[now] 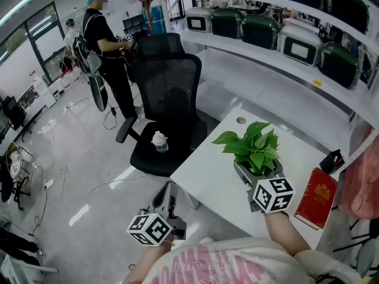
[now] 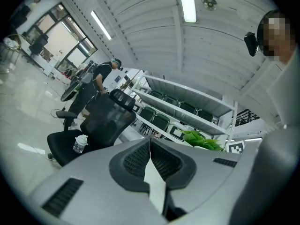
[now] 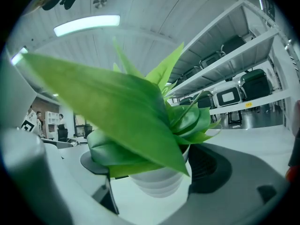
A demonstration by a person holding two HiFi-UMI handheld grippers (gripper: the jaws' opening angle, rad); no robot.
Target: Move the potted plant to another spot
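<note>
The potted plant (image 1: 253, 146) has broad green leaves in a small ribbed white pot (image 3: 161, 182). It sits over the near part of the white table (image 1: 210, 176). My right gripper (image 1: 256, 173) is shut on the potted plant, one jaw on each side of the pot, and the leaves (image 3: 126, 102) fill most of the right gripper view. My left gripper (image 1: 168, 193) is off the table's left edge, above the floor, shut with nothing between its pads (image 2: 161, 161). The left gripper view shows the plant (image 2: 202, 140) off to the right.
A red book (image 1: 317, 197) lies at the table's right edge. A black office chair (image 1: 166, 105) stands against the table's left side with a small bottle (image 1: 159, 142) on its seat. A person (image 1: 103, 46) stands behind it. Shelves of cases (image 1: 284, 34) run along the back.
</note>
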